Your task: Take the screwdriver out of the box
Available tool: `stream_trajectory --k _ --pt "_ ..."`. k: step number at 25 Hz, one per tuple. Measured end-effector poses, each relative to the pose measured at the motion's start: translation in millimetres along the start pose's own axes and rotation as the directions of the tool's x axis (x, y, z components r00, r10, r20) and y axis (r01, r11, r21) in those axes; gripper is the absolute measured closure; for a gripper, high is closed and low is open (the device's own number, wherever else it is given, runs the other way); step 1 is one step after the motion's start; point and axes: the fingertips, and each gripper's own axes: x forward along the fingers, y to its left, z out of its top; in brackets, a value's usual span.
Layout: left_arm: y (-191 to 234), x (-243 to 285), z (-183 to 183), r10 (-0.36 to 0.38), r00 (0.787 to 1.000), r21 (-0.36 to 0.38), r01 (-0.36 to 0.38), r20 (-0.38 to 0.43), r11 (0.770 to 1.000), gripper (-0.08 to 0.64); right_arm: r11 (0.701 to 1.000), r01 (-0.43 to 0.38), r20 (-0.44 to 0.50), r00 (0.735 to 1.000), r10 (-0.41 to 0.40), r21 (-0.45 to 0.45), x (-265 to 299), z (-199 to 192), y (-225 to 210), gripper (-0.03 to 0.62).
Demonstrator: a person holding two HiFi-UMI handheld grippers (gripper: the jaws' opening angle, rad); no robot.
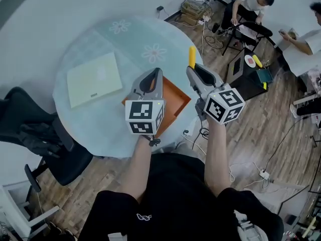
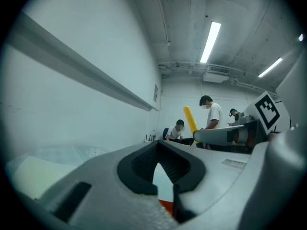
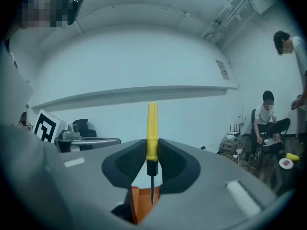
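The screwdriver point(image 3: 152, 133) has a yellow handle, a black collar and a thin metal shaft. It stands upright, handle up, with my right gripper point(image 3: 152, 150) shut on the lower handle. In the head view the screwdriver point(image 1: 191, 57) is held above the right side of the open orange box point(image 1: 176, 103), clear of it. My left gripper point(image 1: 152, 79) hovers over the box's left part, its jaws together with nothing between them. From the left gripper view point(image 2: 158, 158) the yellow handle point(image 2: 190, 119) shows to the right, and an edge of the box point(image 2: 165, 206) below.
The box sits on a round table point(image 1: 95, 39) with a pale flowered cloth, beside a flat pale green board point(image 1: 94, 78). A black office chair point(image 1: 40, 134) stands at the left. Seated people point(image 1: 248, 6), a stand point(image 1: 251, 59) and floor cables point(image 1: 200, 9) lie beyond at right.
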Motion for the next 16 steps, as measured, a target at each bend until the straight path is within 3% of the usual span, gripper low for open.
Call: stream_trajectory --k 16 --pt "15 3 -2 0.01 1.0 -0.022 -0.009 0.017 1.0 0.557 0.999 0.021 -0.018 1.0 -0.022 -0.049 5 -4 -1 0.502"
